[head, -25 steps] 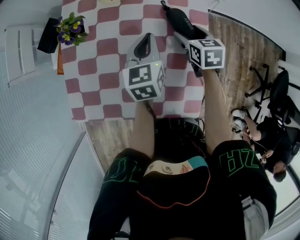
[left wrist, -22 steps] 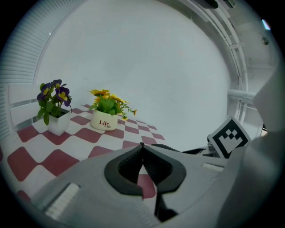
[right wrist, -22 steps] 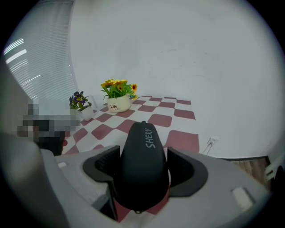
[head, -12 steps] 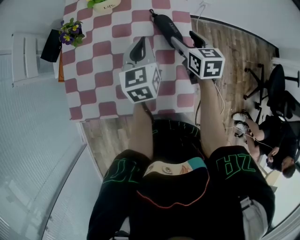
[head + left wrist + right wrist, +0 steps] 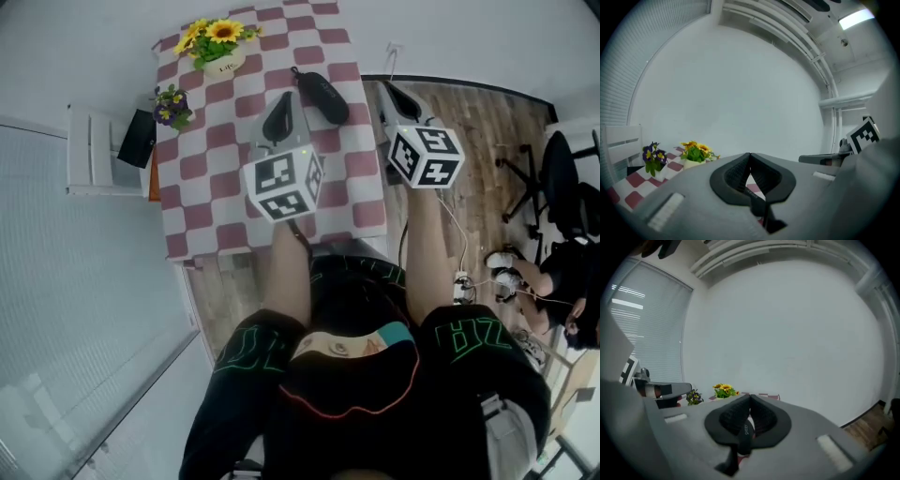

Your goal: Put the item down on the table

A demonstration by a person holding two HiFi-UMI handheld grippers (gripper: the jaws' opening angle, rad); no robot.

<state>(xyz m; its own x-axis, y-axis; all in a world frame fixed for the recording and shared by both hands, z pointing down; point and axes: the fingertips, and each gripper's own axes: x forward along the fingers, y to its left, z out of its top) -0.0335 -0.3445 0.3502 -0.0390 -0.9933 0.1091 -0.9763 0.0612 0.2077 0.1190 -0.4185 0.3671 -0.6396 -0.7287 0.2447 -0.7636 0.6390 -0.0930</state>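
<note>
The black oblong fabric pouch (image 5: pixel 321 94) lies near the red-checked table's (image 5: pixel 214 192) right edge, the left gripper (image 5: pixel 749 156) clenched empty, the right gripper (image 5: pixel 749 397) just snapped shut on nothing.

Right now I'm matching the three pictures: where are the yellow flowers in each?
Head view: yellow flowers at upper left, on the far end of the table.
Left gripper view: yellow flowers low on the left.
Right gripper view: yellow flowers low, left of centre.
Shared landmark: purple flowers beside them.

The left forearm (image 5: pixel 289 272) and right forearm (image 5: pixel 427 244) are stretched toward 12 o'clock. The left hand-held gripper (image 5: pixel 284 98) is seen with jaws together. The right hand-held gripper (image 5: pixel 391 92), at its 3 o'clock, has just been closed with nothing clamped.
</note>
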